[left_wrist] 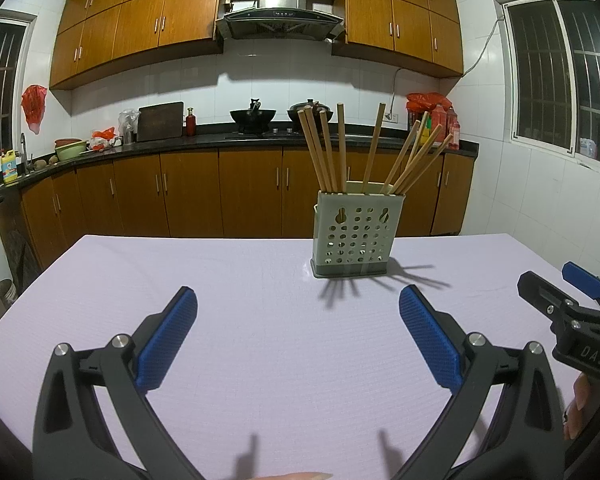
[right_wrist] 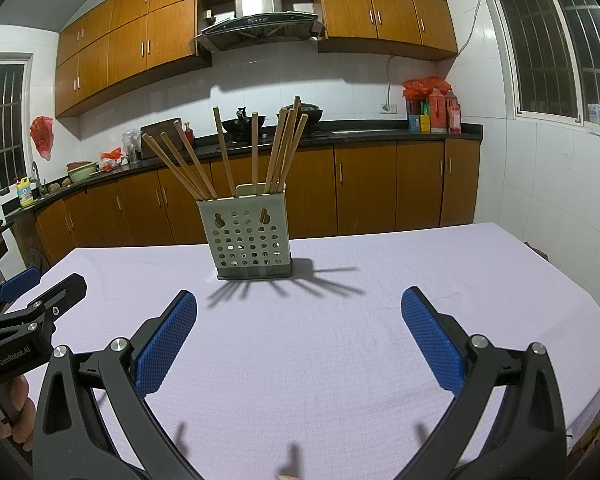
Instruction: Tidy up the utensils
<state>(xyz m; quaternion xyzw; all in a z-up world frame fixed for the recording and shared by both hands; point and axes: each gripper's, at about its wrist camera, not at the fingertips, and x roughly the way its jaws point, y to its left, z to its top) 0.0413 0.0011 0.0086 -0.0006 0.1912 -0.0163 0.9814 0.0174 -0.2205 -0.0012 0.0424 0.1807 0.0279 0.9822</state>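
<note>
chopsticks (left_wrist: 342,148) matt wood; holder (left_wrist: 356,236) perforated plastic; tablecloth (left_wrist: 260,300) woven cloth

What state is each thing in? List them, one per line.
Left gripper: open, empty, above the table.
Right gripper: open, empty.
Utensil holder: upright on the tablecloth.
Chopsticks: standing in the holder, fanned out.
Lower cabinet doors: shut.

Left tool (left_wrist: 298,300) and right tool (right_wrist: 299,300), both agape.

"DAS" in white on black body of right gripper (left_wrist: 580,280) (left wrist view). "GenRobot.AI" on black body of left gripper (right_wrist: 40,284) (right wrist view). Bottle labels on counter unreadable.
</note>
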